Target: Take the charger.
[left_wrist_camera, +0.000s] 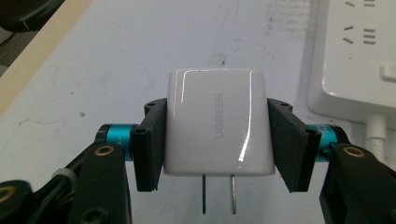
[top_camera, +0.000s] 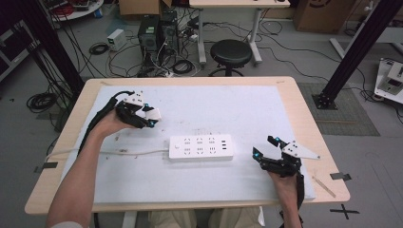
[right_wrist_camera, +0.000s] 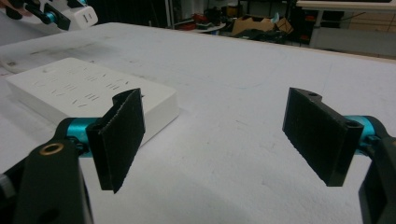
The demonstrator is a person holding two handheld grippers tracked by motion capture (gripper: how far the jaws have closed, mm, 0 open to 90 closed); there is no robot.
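My left gripper (left_wrist_camera: 218,135) is shut on a white UGREEN charger (left_wrist_camera: 217,123), its two metal prongs pointing down toward the camera. From above, that gripper (top_camera: 151,118) hovers over the mat's left part with the charger (top_camera: 153,114) at its tips. A white power strip (top_camera: 201,147) lies in the middle of the mat, its cable running left. My right gripper (top_camera: 264,146) rests at the right of the strip, open, nothing between its pads (right_wrist_camera: 119,137). The strip (right_wrist_camera: 84,91) lies just past its left pad.
A pale mat (top_camera: 199,109) covers most of the wooden table (top_camera: 313,128). Behind the table stand a black stool (top_camera: 231,53), computer towers and loose cables on the floor. A black frame post (top_camera: 351,52) rises at the right.
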